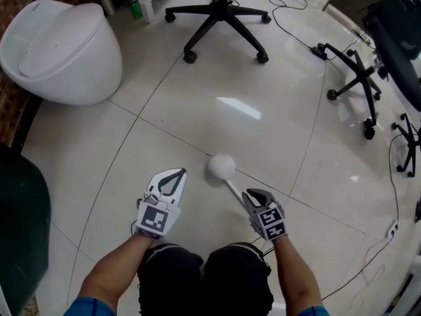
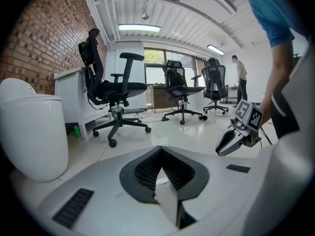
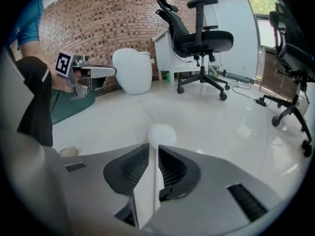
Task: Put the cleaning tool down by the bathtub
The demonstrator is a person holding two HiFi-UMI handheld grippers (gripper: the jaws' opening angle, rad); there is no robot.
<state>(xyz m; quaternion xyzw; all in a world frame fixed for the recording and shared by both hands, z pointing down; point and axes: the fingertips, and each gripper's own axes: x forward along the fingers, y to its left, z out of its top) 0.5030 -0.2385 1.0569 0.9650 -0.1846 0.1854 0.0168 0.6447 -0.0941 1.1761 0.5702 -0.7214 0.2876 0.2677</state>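
Glossy white floor tiles fill the frame — cleaning tool at lower centre, its handle clamped in the right gripper. Left gripper just beside it, jaws together, empty. Dark green tub at left edge — contents unclear.

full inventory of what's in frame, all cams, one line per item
cleaning tool: 1, white, mid-frame, handle between the right gripper's jaws
egg-shaped fixture: 1, white, upper left
tub: 1, dark green, left edge
office chairs: at least 3, black, far side and right
cabinet: 1, white, beside the fixture
bottle: 1, green, at the cabinet's foot
cables: several, black, floor at right
brick wall: 1, red-brown, behind the fixture
bystander: 1, far back
left gripper: 1, grey-white, jaws together, empty
right gripper: 1, grey-white, shut on the handle
forearms: 2, bottom edge
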